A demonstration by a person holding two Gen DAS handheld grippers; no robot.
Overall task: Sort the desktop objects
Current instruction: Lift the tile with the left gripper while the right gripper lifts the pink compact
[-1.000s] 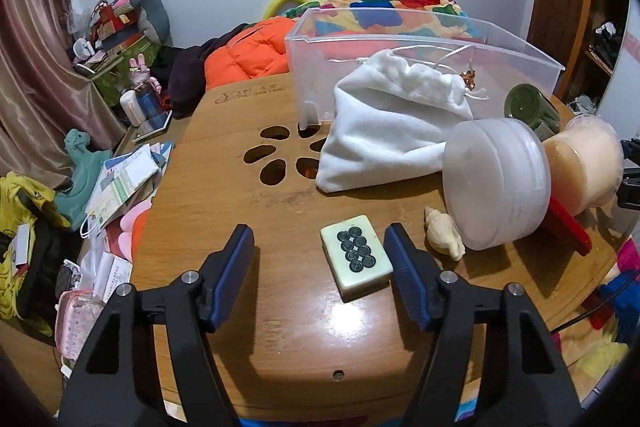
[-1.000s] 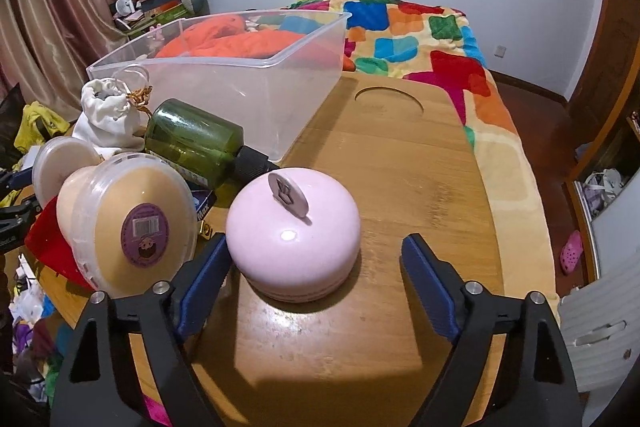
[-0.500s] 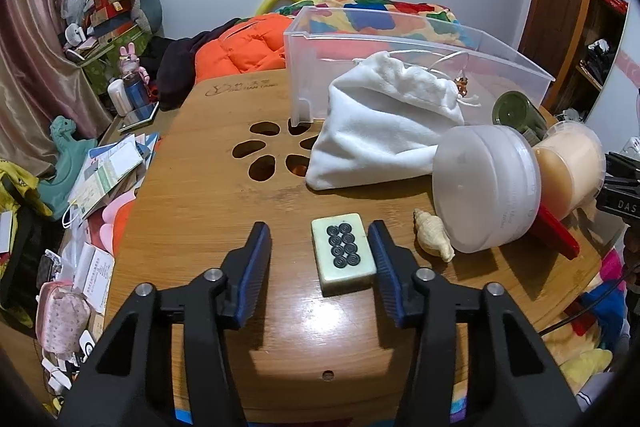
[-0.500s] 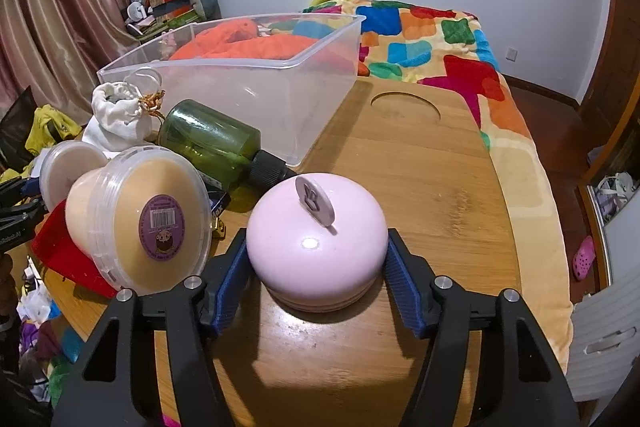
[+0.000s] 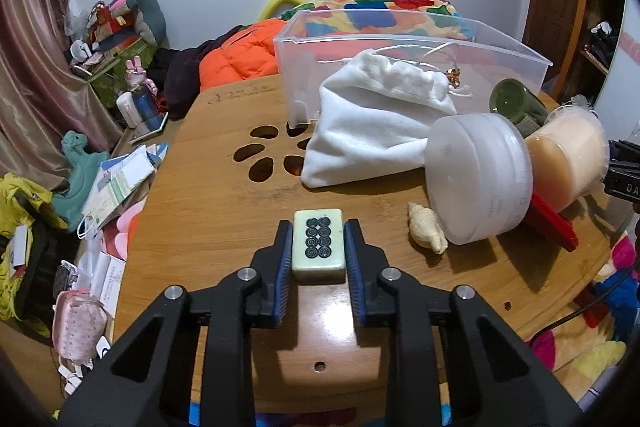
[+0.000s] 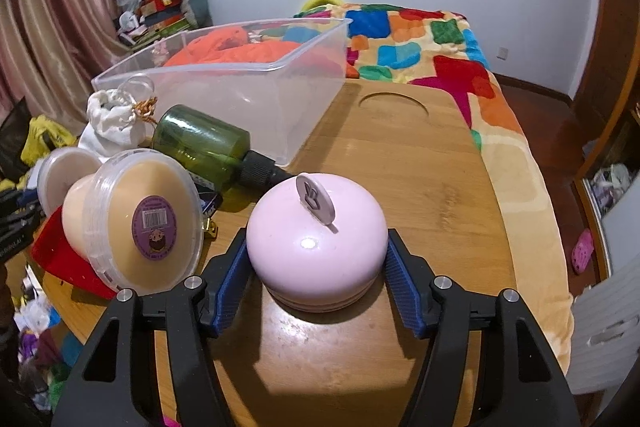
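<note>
The mahjong tile (image 5: 318, 245) near the front of the table shows eight round circles in two rows of four. At the far right edge of the left wrist view, a black part (image 5: 624, 183) has the white letters "DA", and the rest is cut off. The purple round sticker (image 6: 155, 228) on the tub lid (image 6: 140, 223) at the left has a barcode and small print, but these are too small to read.
</note>
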